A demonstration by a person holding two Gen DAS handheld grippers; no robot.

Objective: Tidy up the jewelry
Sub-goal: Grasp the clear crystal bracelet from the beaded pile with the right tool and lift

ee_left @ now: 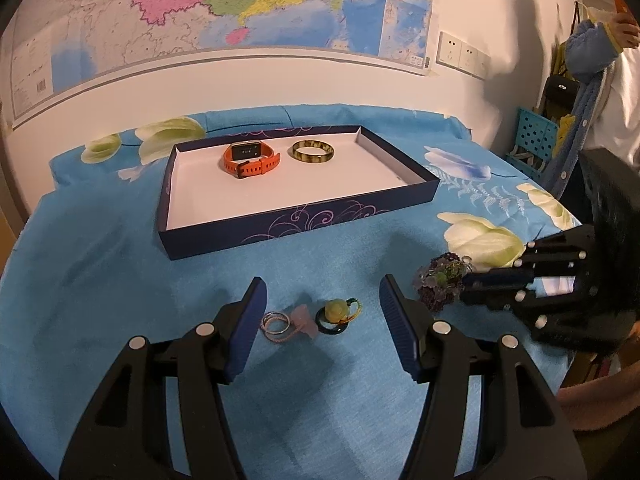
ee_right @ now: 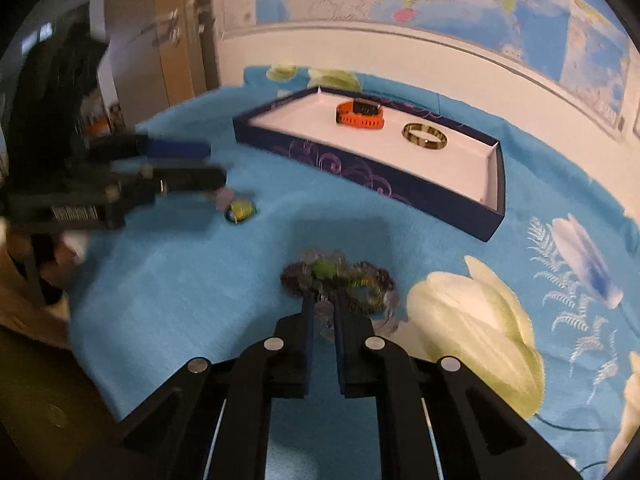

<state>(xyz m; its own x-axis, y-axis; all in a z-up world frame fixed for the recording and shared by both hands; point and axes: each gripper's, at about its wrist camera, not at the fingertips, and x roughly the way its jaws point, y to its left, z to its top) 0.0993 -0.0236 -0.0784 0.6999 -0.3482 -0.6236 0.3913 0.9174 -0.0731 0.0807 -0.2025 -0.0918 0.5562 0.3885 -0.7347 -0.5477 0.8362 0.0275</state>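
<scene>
Two pieces are already laid in the shallow dark-blue cardboard box with a white floor (ee_left: 400,196): an orange-strapped wristwatch (ee_left: 250,158) and, just beside it, a mottled olive-green bangle (ee_left: 312,151). Three pieces are left on the bench, which is covered by a blue flowered cloth (ee_left: 120,280). A purple and green beaded crystal bracelet (ee_right: 320,274) is pinched at its near edge by the right gripper (ee_right: 323,308), whose jaws are closed on the beads; whether it is lifted clear of the cloth cannot be told. A pair of thin silver rings with a pale pink charm (ee_left: 280,322) and a yellow-green bead pendant on a dark ring (ee_left: 335,316) lie touching each other, near the front of the box. The left gripper (ee_left: 322,316) is held over them with its jaws open and nothing gripped. The task is judged somewhat under halfway done.
</scene>
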